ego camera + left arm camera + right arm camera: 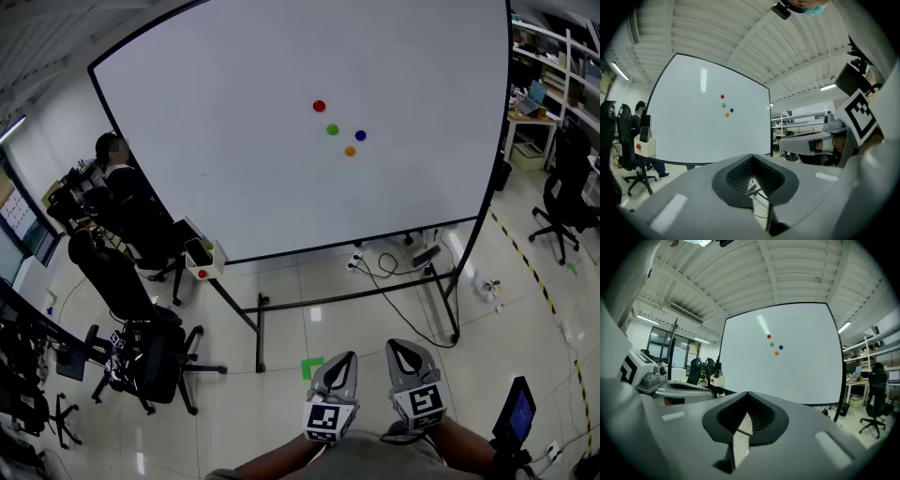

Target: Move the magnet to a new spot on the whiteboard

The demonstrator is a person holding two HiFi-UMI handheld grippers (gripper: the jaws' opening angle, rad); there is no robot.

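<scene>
Four round magnets sit close together on the big whiteboard (281, 169): red (319, 106), green (332, 129), blue (360, 135) and orange (350, 150). Both gripper views show the same cluster far ahead, with red (722, 96) and red (769, 336) topmost. My left gripper (343, 360) and right gripper (400, 350) are side by side at the bottom of the head view. They are well short of the board, both shut with nothing between their jaws. The left gripper (751, 158) and right gripper (747, 393) show jaws pressed together.
The whiteboard stands on a black frame with floor legs (260, 328) and cables (394, 272) beneath. A white box with a red button (202, 260) hangs at its lower left corner. A seated person (117, 173) and office chairs (141, 347) are at the left, shelves and a chair (562, 202) at the right.
</scene>
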